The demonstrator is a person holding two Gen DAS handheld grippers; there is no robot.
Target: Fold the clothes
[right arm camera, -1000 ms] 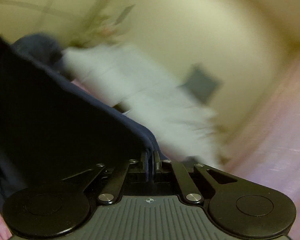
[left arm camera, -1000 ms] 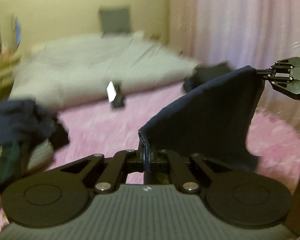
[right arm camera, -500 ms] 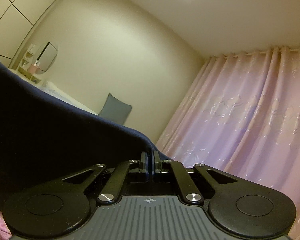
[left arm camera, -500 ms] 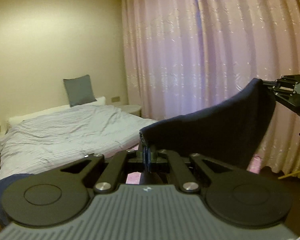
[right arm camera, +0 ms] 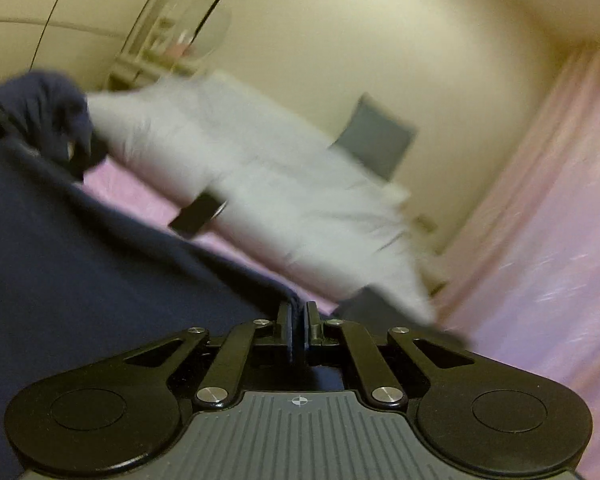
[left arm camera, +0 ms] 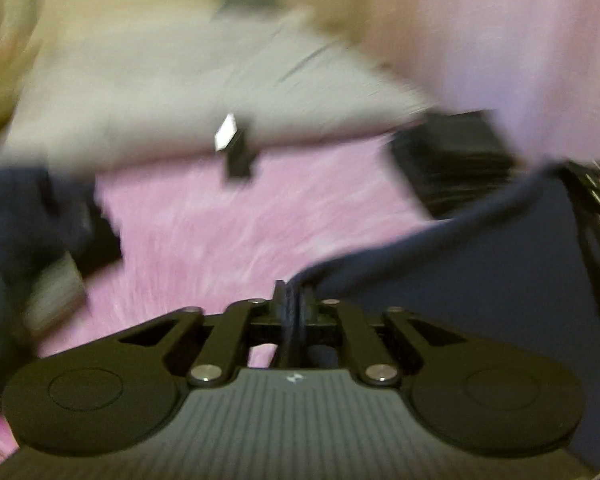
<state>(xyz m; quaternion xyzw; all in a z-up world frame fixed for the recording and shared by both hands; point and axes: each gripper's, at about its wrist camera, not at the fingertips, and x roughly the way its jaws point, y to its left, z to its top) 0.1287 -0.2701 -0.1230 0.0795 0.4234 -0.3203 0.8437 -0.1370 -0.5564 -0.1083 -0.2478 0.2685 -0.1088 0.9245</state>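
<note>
The left gripper is clamped on one corner of a navy garment, whose upper edge runs from those fingertips up and to the right toward the right gripper at the frame's far side, the cloth hanging below that edge. In the right wrist view the right gripper pinches the other corner, and the navy garment stretches away to its left, its long axis running between the two grippers. Beyond the left gripper lie a pink rug, a bed farther out, and a blurred pile of dark clothes to the left.
</note>
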